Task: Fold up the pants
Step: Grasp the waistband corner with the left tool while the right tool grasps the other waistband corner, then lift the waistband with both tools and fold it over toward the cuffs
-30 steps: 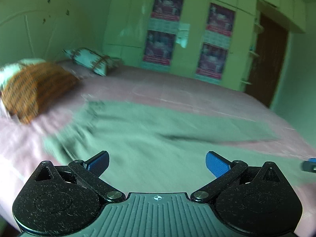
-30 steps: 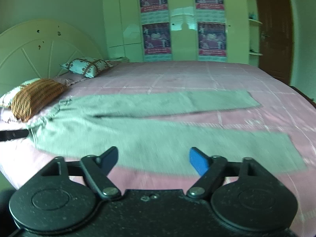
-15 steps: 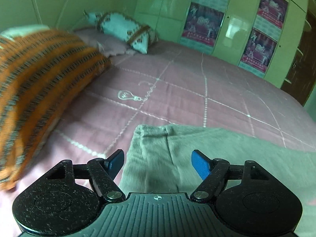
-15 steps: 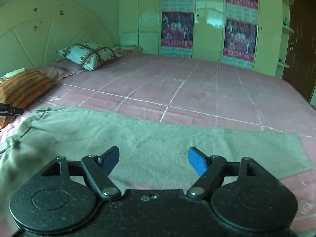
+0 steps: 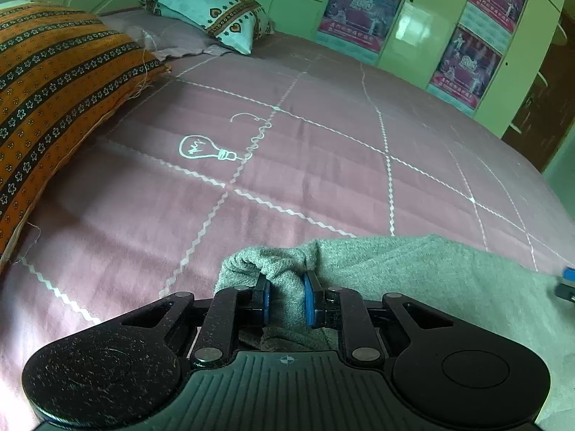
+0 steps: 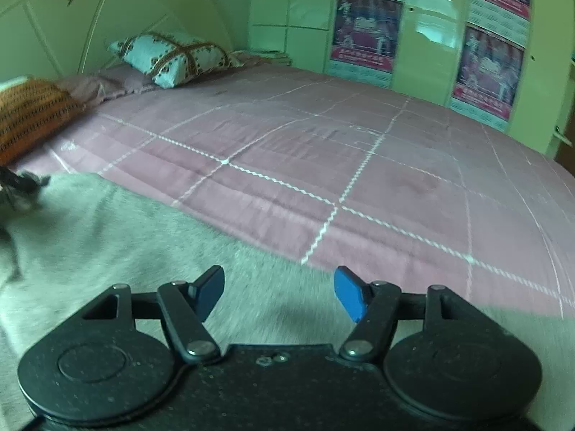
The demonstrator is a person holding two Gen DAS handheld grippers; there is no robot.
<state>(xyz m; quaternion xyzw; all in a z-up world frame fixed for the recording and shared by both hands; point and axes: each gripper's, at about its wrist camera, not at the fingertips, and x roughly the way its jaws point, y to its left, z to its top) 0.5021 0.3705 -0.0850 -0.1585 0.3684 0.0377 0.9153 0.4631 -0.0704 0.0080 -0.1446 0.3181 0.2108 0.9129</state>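
Grey-green pants (image 5: 431, 276) lie flat on the pink bedspread (image 5: 287, 179). My left gripper (image 5: 286, 300) is shut on a bunched corner of the pants at their upper edge. In the right wrist view the pants (image 6: 143, 251) spread below and to the left. My right gripper (image 6: 278, 292) is open and empty just above the pants' far edge. The left gripper shows blurred at the left edge of the right wrist view (image 6: 18, 183); the right gripper's blue tip shows at the right edge of the left wrist view (image 5: 567, 282).
An orange patterned pillow (image 5: 54, 100) lies at the left, a light blue pillow (image 5: 201, 10) behind it by the headboard. Green wardrobe doors with posters (image 6: 366, 32) stand beyond the bed. A brown door (image 5: 546, 107) is at the far right.
My left gripper has closed on the pants' corner, bunching the cloth between its pads. My right gripper has moved lower and closer to the pants' far edge, still open.
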